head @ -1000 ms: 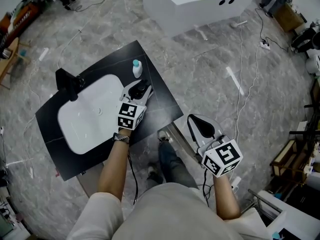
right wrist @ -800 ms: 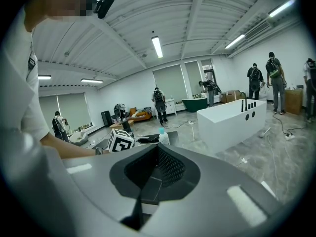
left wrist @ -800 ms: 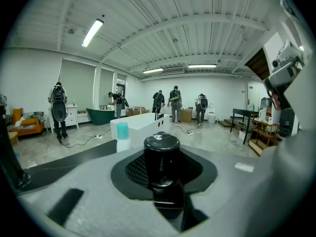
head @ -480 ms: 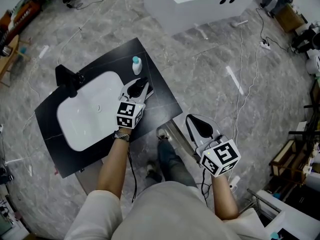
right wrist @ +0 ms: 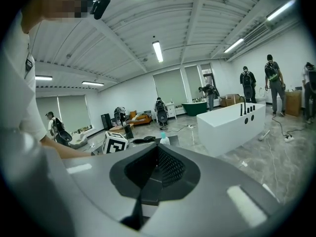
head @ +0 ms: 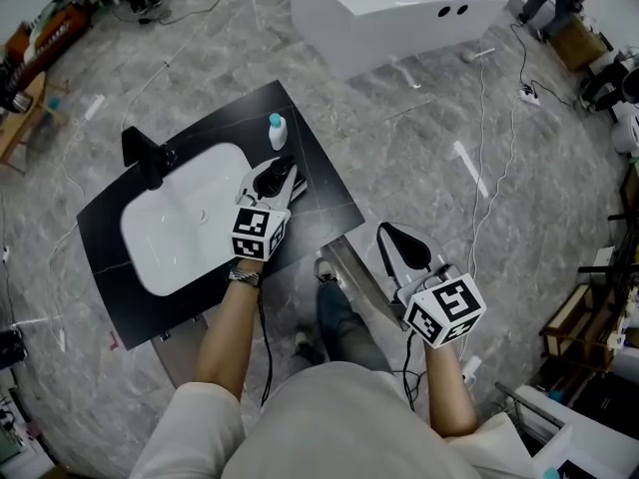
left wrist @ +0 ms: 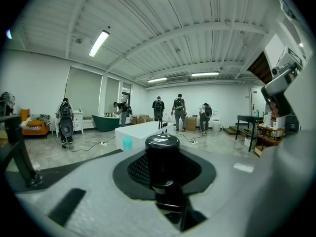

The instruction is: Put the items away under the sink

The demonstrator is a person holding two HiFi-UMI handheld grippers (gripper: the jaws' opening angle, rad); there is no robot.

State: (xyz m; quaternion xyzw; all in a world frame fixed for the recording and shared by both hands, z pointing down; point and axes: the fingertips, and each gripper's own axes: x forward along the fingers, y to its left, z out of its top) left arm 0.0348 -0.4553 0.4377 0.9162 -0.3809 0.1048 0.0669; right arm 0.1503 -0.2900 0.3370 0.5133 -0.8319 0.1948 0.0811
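A black countertop [head: 319,203] holds a white sink basin [head: 185,228] with a black faucet [head: 145,153]. My left gripper [head: 277,178] hovers over the counter's right part, shut on a black capped bottle [head: 284,169]. In the left gripper view the black bottle [left wrist: 163,154] stands upright between the jaws of the left gripper [left wrist: 164,174]. A white bottle with a teal cap [head: 277,131] stands on the counter just beyond it. My right gripper [head: 401,247] hangs off the counter to the right, shut and empty; in its own view the right gripper [right wrist: 155,174] is pressed together.
A grey panel [head: 351,267] juts out below the counter's front right corner, beside the person's shoes [head: 334,312]. A large white block [head: 399,8] stands on the marble floor behind. Cables [head: 489,178] trail across the floor at right. Several people stand far off.
Almost nothing: the head camera shifted slightly. Both grippers hold about the same places, the left still shut on the black bottle.
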